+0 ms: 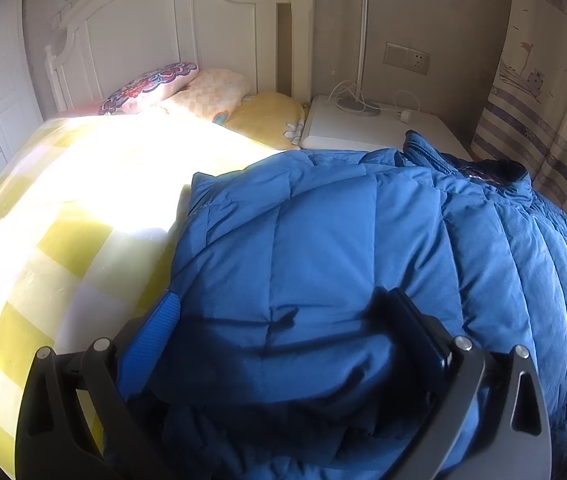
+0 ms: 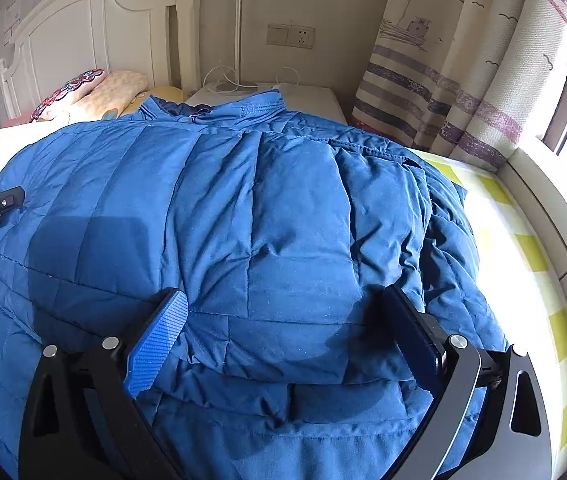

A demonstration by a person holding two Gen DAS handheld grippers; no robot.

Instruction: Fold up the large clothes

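Sunlit bedrm, white headboard (image 1: 171,28), curtain (image 2: 443,80)

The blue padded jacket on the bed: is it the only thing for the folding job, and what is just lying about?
For the job: blue padded jacket, left gripper, right gripper.

Lying about: pillows, lamp, white charger, curtain.

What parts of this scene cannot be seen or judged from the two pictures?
- Blue jacket: sleeves and front are hidden under its own folds in both views.
- Jacket hem: cut off by the bottom edge, behind the right gripper.
- Bedsheet pattern: washed out by sunlight, left wrist view.
- Left gripper: in the right wrist view only a piece shows at the left edge.
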